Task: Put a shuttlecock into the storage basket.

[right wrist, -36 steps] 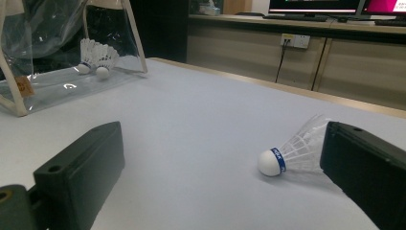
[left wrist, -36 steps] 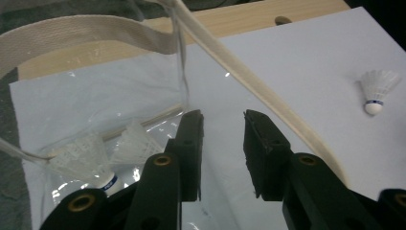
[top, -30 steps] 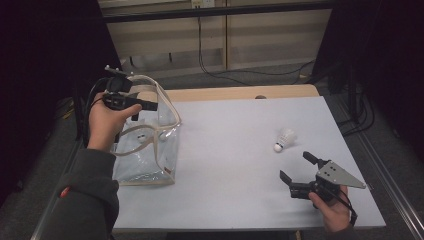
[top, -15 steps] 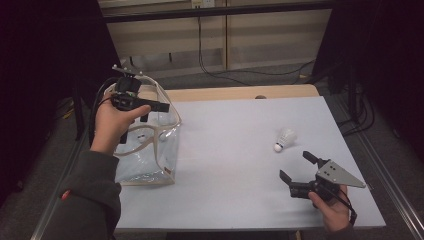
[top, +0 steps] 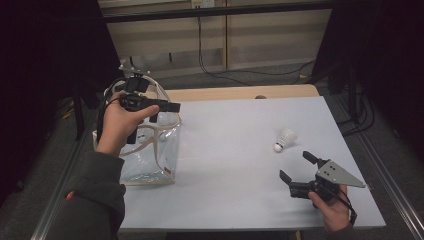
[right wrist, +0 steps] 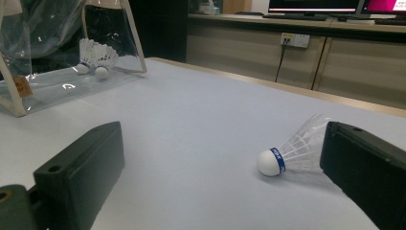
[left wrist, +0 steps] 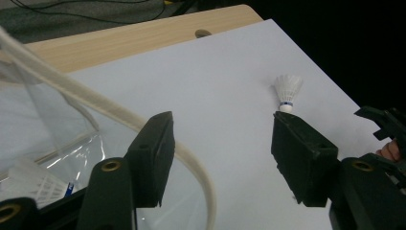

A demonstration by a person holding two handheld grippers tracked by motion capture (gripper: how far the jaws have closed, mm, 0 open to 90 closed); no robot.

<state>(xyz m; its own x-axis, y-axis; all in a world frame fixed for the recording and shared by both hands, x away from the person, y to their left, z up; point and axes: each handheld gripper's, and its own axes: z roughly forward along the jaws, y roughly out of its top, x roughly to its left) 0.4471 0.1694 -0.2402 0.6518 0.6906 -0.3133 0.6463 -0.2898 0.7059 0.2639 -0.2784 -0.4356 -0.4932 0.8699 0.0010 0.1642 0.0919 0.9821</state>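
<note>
Clear plastic bag (top: pixel 150 160) blurs shuttlecocks (right wrist: pixel 95 60) inside, left gripper (top: pixel 167 111) jaws just opening, empty, right gripper (top: pixel 296 173) jaws apart.

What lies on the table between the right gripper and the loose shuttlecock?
Nothing: in the high view, bare white table separates the open right gripper from the shuttlecock. The right gripper view agrees.

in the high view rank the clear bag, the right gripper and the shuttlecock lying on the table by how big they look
1. Clear bag, largest by far.
2. Right gripper, with its grey plate, clearly smaller than the bag.
3. Shuttlecock, smallest; it lies a little farther from the camera, but the gap is too wide for that to matter.
</note>
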